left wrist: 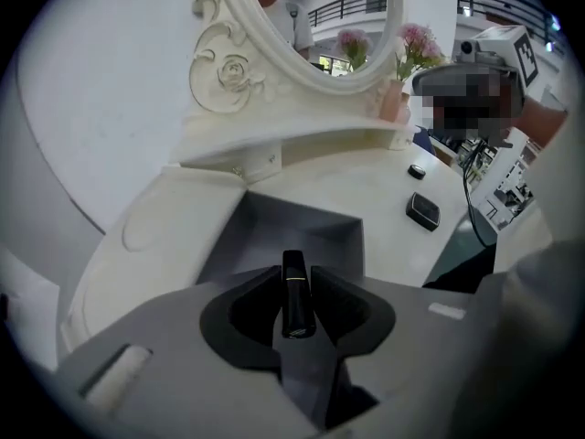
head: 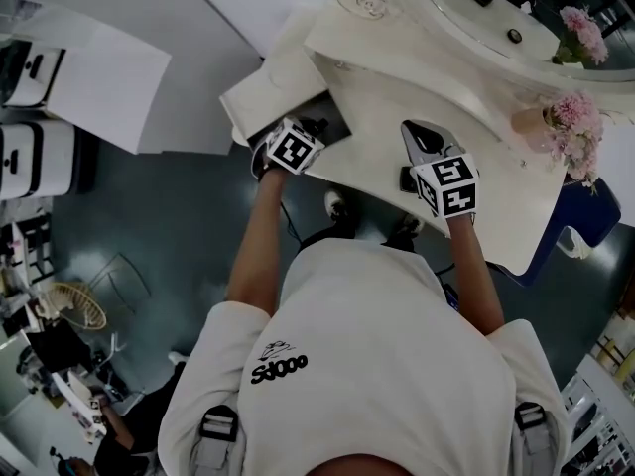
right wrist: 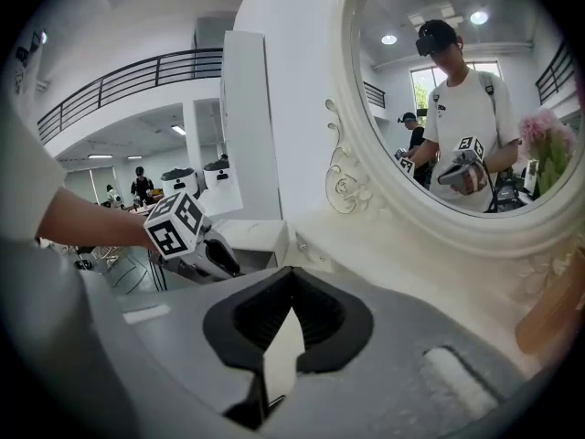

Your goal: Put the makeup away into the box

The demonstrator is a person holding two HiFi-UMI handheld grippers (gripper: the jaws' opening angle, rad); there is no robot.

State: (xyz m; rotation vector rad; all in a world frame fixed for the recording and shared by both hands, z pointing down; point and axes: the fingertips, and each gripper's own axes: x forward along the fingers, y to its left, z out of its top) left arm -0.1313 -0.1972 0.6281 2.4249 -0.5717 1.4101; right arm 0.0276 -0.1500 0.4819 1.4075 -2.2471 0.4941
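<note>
My left gripper [left wrist: 294, 282] is shut on a black lipstick tube [left wrist: 295, 305] with a thin gold band, which stands up between the jaws. Just beyond it lies the open grey box [left wrist: 302, 231] set in the left end of the white dressing table [left wrist: 384, 167]. In the head view the left gripper [head: 316, 130] hangs over that dark box [head: 335, 119]. My right gripper [head: 413, 129] is over the tabletop to the right. Its jaws [right wrist: 292, 277] meet at the tips with nothing between them. A black compact [left wrist: 423, 210] and a small black item [left wrist: 417, 170] lie on the table.
An oval mirror in an ornate white frame [right wrist: 352, 186] stands along the table's back edge. Pink flowers in a vase [head: 566, 127] stand at the right end. The left gripper's marker cube [right wrist: 174, 225] shows in the right gripper view. Dark floor [head: 189, 236] lies below the table's front edge.
</note>
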